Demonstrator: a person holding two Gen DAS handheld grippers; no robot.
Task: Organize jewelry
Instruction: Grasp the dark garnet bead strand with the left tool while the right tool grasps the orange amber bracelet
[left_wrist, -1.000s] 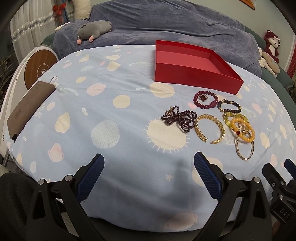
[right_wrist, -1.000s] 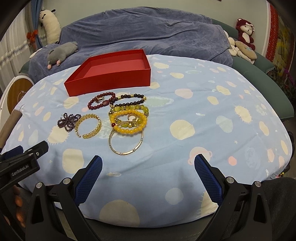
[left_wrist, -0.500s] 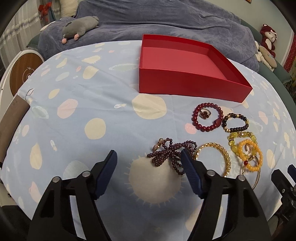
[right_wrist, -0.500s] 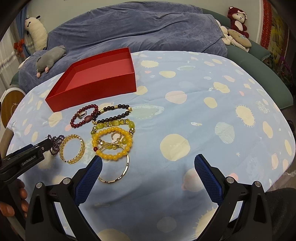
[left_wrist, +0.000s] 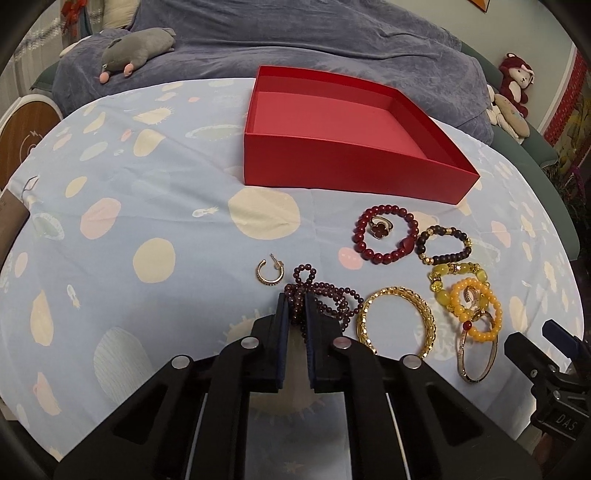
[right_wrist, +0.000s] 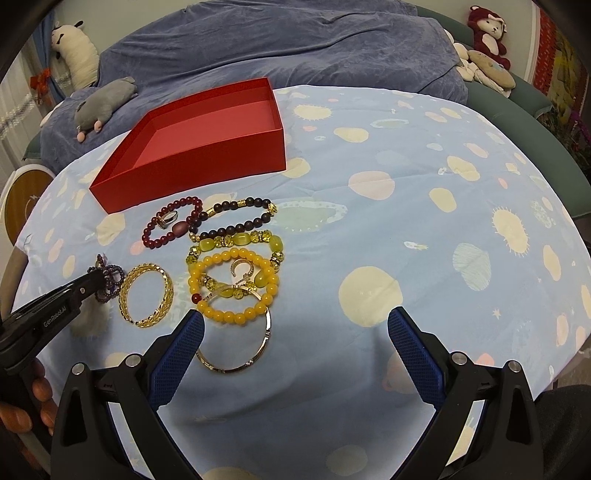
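- Two claws show: the left claw (left_wrist: 295, 306), at lower centre of the left wrist view, is pinched narrow on the dark garnet bead strand (left_wrist: 325, 299), whose loops spill out above and to the right of its tips.
- Right claw (right_wrist: 291, 328), at the bottom of the right wrist view, is spread wide and grips nothing; its left finger (right_wrist: 184, 343) sits just beside the thin gold bangle (right_wrist: 236, 354).
- Just left of the garnet strand lies a small gold hoop earring (left_wrist: 270, 272), apart from the claw tips.
- Right of the left claw lies a gold chain bangle (left_wrist: 397, 321), touching the strand's beads.
- Further right is a cluster: an orange bead bracelet (left_wrist: 480, 314) overlapping a yellow-green stone bracelet (left_wrist: 443, 284), with the thin gold bangle below them.
- Above the cluster are a dark bead bracelet with gold spacers (left_wrist: 443, 245) and a red bead bracelet (left_wrist: 386, 232) with a ring (left_wrist: 378, 228) inside it.
- Red box (left_wrist: 332, 162), open, sits in the upper centre, well apart from both claws.
- All of it rests on a blue spotted cloth (left_wrist: 147, 221) over the bench.
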